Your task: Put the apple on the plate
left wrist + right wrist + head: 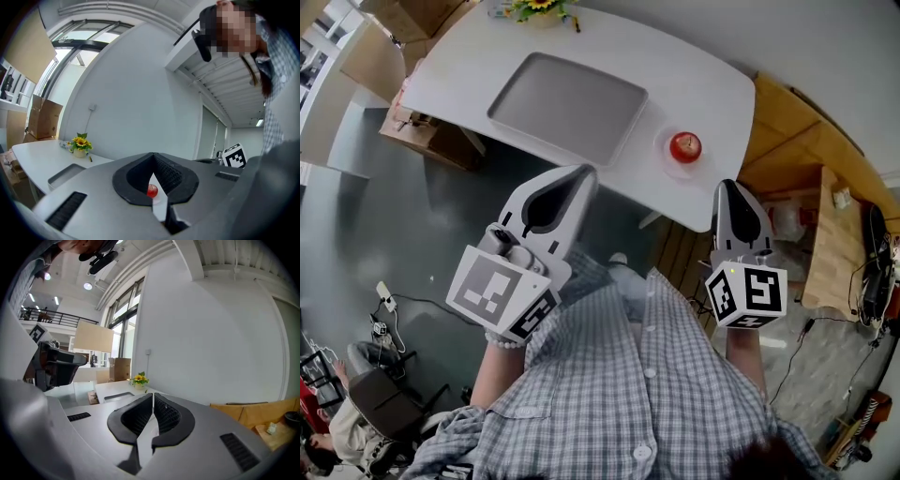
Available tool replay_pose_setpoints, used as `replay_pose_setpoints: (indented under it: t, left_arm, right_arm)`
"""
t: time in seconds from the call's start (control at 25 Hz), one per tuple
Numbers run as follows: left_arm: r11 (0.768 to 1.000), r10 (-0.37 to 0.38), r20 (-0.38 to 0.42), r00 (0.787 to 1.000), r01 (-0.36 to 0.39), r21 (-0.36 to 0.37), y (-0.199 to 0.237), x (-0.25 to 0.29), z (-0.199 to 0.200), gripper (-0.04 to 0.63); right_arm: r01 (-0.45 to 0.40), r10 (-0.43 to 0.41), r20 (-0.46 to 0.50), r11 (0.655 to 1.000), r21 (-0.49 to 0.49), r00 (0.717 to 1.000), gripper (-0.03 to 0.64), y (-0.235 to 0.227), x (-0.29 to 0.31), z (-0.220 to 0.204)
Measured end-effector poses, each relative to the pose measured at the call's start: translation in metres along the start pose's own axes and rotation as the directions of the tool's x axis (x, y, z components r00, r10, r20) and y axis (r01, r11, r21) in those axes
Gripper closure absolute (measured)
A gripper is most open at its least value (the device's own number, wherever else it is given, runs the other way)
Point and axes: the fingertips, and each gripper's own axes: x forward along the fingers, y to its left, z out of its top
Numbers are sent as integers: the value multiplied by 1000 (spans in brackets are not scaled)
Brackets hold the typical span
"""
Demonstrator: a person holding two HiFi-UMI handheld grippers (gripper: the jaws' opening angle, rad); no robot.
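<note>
The apple (pixel 685 146) sits on a small plate (pixel 664 156) at the white desk's (pixel 712 89) near edge, right of a grey tray (pixel 567 105). A sunflower pot (pixel 542 9) stands at the far edge. The left tool (pixel 579 175) and right tool (pixel 729 186) hover over grey floor (pixel 356 216), jaws closed on nothing.

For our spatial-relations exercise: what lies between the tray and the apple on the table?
Only bare table and the rim of the plate; nothing else separates tray from apple, seen in the head view.
</note>
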Motion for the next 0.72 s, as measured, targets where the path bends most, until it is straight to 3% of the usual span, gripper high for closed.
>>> replay_pose_setpoints:
  t: [0.28,0.72]
  left_arm:
    - [999,-20,0,1000,20,-39,-6,41,-6,586]
    - [999,-38,-86,996,34,-42,-18,86,-33,586]
  right_arm:
    - [19,-19,-1,1000,17,1000,591,-35,6,-9]
    - [55,-52,-46,996,67,998,591,-72,4,-36]
